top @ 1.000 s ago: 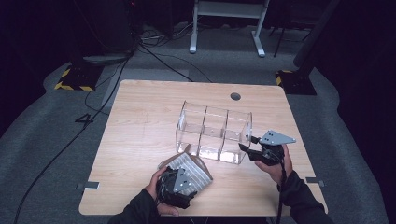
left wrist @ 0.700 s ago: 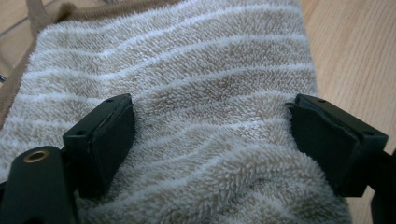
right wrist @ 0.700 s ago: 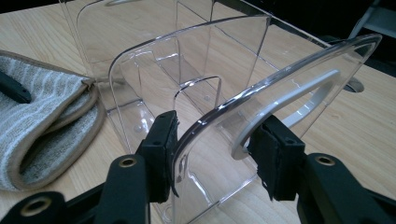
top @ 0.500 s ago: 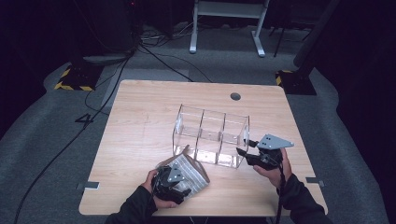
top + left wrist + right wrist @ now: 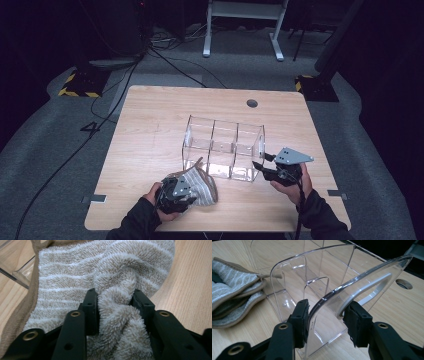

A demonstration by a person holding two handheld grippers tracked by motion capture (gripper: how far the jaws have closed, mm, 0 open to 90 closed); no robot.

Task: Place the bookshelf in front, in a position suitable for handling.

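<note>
towel [image 5: 197, 182]: striped beige terry, bunched at the near edge of the table [image 5: 150, 130], just left of the clear box's near left corner (a loop end touching or nearly touching that corner).

left gripper [image 5: 115, 302]: jaws just closed in from wide, now pinched on a thick fold of the towel, pile bulging between the pads. half a second ago spread over the cloth, not yet clamped. taken as the pickup grip made; lift into a compartment judged next.

clear box [image 5: 222, 147]: three compartments in a row, all bare, mid-table, nearer the right side. shifted slightly toward the near left over the last second.

right gripper [image 5: 325, 312]: jaws half-wide, set either side of the box's right end wall near its cut-out handle; contact of pads with the plastic cannot be told for certain. judged to be steadying the box.

risk: bulky fold may catch on a divider.
</note>
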